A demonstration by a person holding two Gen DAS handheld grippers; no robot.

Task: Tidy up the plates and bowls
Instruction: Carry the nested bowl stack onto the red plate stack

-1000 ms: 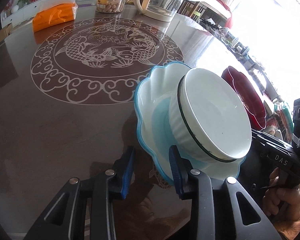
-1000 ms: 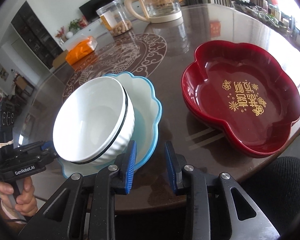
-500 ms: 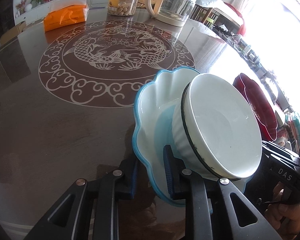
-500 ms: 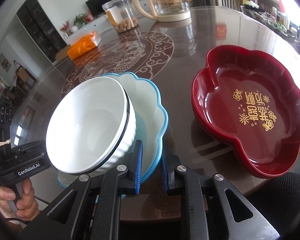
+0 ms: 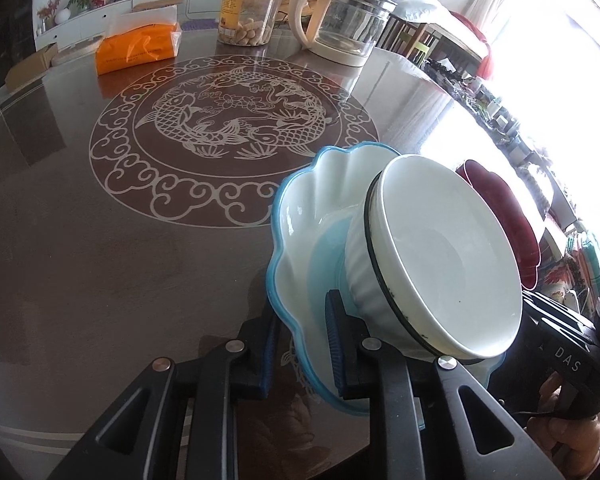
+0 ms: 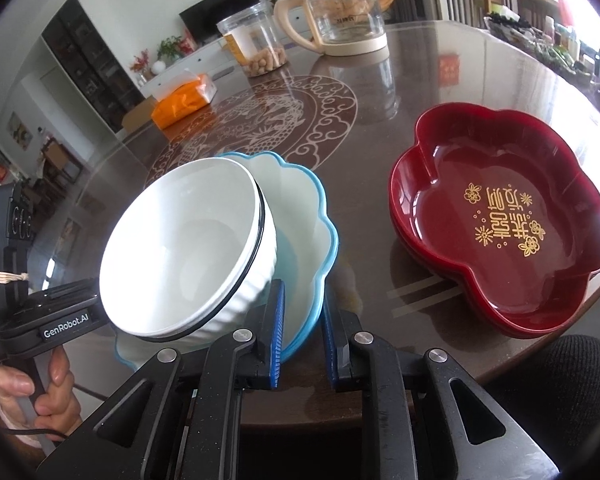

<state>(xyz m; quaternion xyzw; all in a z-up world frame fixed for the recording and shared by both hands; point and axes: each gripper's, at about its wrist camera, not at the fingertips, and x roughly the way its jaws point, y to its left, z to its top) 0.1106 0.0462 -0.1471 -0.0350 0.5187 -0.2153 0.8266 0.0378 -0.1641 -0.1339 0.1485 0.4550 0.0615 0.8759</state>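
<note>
Both grippers are clamped on the same blue-rimmed scalloped plate (image 5: 300, 216), one on each side of its near rim. The left gripper (image 5: 300, 344) has its blue pads pinching the plate's edge, and its jaws have just been closing onto it; same story for the right gripper (image 6: 302, 332), which has just been closing on the opposite edge. A white ribbed bowl (image 6: 188, 248) with a dark band under its rim sits inside the plate, leaning toward the left gripper's side. The plate is at the near edge of the dark table (image 5: 100, 260) with the fish medallion. Just beside it on the right sits a red flower-shaped tray (image 6: 500, 216) with gold characters. Farther back are a glass kettle (image 6: 340, 20), a clear snack jar (image 5: 252, 12) and an orange tissue pack (image 5: 138, 50).
</note>
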